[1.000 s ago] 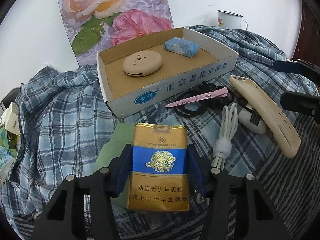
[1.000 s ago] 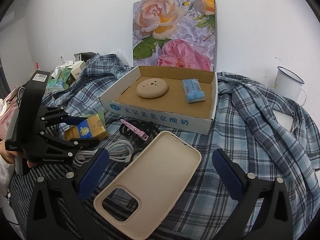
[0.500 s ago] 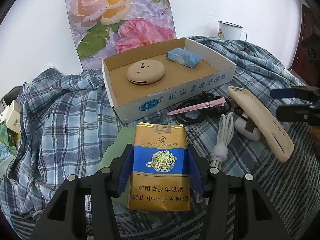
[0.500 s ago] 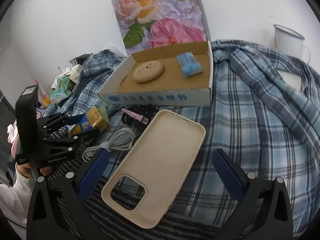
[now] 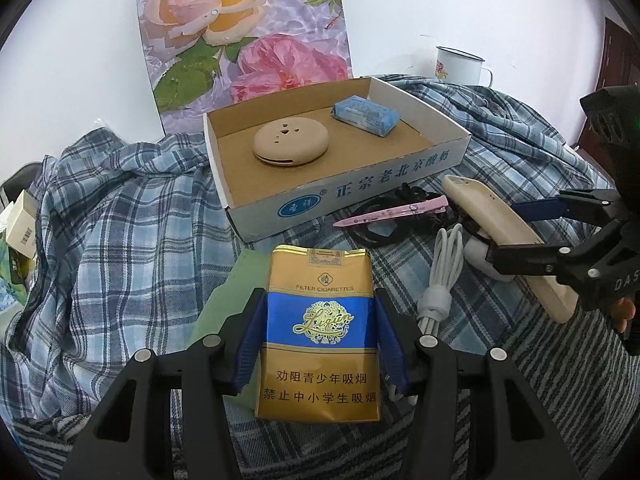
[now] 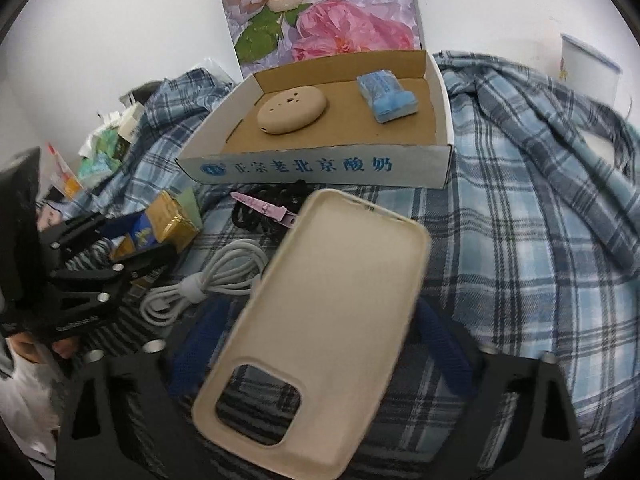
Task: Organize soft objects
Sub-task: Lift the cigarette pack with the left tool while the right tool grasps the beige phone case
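Note:
My left gripper (image 5: 318, 336) is shut on a gold and blue cigarette pack (image 5: 320, 332), held just above the plaid cloth in front of the cardboard box (image 5: 360, 196). My right gripper (image 6: 320, 344) is shut on a beige phone case (image 6: 320, 320), held tilted above the cloth; it also shows in the left wrist view (image 5: 508, 232). The box (image 6: 320, 166) holds a round beige pouch (image 6: 291, 115) and a blue tissue pack (image 6: 386, 96). In the right wrist view the left gripper (image 6: 132, 240) holds the pack (image 6: 160, 228) at the left.
A pink hair clip (image 5: 392, 212) lies on black cord (image 5: 380, 232) in front of the box, beside a coiled white cable (image 5: 440, 272). A green cloth (image 5: 236, 292) lies under the pack. A floral board (image 5: 244, 36) leans behind the box. An enamel mug (image 5: 460, 66) stands far right. Small boxes (image 6: 108, 148) clutter the left.
My right gripper's fingers have closed in on the phone case and lifted it, tilting forward toward the box. My left gripper has shifted slightly with the pack.

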Motion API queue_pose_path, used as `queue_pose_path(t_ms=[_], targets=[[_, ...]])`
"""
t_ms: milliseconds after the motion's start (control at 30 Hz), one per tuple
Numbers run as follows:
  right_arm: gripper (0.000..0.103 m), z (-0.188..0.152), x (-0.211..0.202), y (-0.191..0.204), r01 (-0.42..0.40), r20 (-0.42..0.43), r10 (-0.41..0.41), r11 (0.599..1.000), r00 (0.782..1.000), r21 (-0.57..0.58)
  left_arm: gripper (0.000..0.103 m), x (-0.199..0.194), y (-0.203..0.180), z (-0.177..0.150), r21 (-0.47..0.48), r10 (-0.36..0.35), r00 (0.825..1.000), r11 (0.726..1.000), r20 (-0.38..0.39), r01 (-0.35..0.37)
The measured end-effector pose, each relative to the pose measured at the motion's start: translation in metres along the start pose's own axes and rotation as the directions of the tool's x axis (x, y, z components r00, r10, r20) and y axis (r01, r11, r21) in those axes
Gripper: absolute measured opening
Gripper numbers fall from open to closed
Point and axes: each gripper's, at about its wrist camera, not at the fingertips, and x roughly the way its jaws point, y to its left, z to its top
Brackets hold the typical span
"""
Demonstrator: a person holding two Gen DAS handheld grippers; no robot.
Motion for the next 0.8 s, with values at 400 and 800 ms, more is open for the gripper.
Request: queue_pose_path(t_ms=[400, 800], targets=[[0.087, 0.000, 0.003, 0.004, 0.013, 0.017, -0.012, 0.999, 1.000, -0.042, 0.055, 0.000, 0.000, -0.001, 0.000, 0.000, 1.000, 1.000, 0.001, 0.000], [0.077, -0.001, -0.024, 0.017, 0.008, 0.108, 0.009, 0.989, 0.994, -0.149, 0.055, -0.003, 0.002, 0.001, -0.006, 0.005, 1.000, 1.000, 0.015, -0.005]])
